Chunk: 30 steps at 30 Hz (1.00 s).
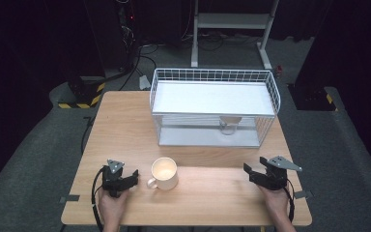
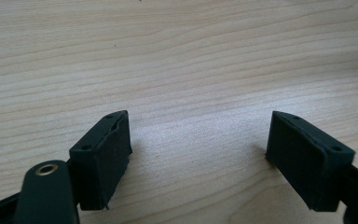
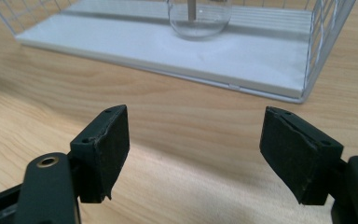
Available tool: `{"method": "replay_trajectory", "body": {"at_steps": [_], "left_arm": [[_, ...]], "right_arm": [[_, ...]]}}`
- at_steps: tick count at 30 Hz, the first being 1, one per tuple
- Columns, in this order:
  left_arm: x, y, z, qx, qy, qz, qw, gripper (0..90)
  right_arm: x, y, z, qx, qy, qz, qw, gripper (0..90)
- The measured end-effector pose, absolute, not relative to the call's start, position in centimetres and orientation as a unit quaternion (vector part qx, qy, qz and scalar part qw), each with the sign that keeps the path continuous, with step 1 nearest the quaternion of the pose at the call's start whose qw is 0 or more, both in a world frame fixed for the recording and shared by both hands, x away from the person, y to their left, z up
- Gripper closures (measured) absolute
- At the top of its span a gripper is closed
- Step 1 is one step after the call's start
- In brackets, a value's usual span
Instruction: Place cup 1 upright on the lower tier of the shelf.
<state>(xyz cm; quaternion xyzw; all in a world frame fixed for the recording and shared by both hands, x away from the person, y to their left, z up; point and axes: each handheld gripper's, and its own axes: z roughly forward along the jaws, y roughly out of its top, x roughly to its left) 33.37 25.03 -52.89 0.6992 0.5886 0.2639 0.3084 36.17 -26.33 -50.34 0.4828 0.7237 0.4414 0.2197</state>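
Left gripper (image 1: 134, 178): jaws parted, nothing between, only bare table (image 2: 177, 56) under them. Right gripper (image 1: 249, 172): jaws likewise apart, empty. Mug (image 1: 164, 173) upright near front table edge, handle toward left gripper. Left gripper just beside mug, on handle side; right gripper well apart, opposite side. Judged: left hand nearer for grasp. Wire rack (image 1: 212, 107) behind mug, glass (image 3: 198, 18) on lower shelf.

Cream mug (image 1: 164, 174), white wire rack (image 1: 214, 107), pale wood-grain table (image 1: 125, 121).

Glass jar (image 3: 198, 18) in the rack, top cut off
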Motion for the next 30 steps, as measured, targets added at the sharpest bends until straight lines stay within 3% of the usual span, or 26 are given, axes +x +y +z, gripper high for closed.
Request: {"method": "replay_trajectory", "body": {"at_steps": [15,19,23,30], "left_arm": [[33.4,25.2,-52.9,0.702,0.586,0.262,0.309,22.5],[33.3,25.0,-52.9,0.701,0.590,0.261,0.305,18.8],[33.2,24.8,-52.9,0.703,0.589,0.258,0.303,14.3],[32.8,24.6,-52.3,0.708,0.589,0.232,0.312,15.3]], "right_arm": [[35.4,-25.9,-52.0,0.476,0.764,0.373,0.224,24.4],[35.5,-25.7,-52.2,0.457,0.789,0.337,0.235,25.2],[36.1,-26.0,-52.3,0.465,0.795,0.332,0.205,23.6],[36.2,-26.0,-52.4,0.471,0.792,0.330,0.207,23.0]]}}
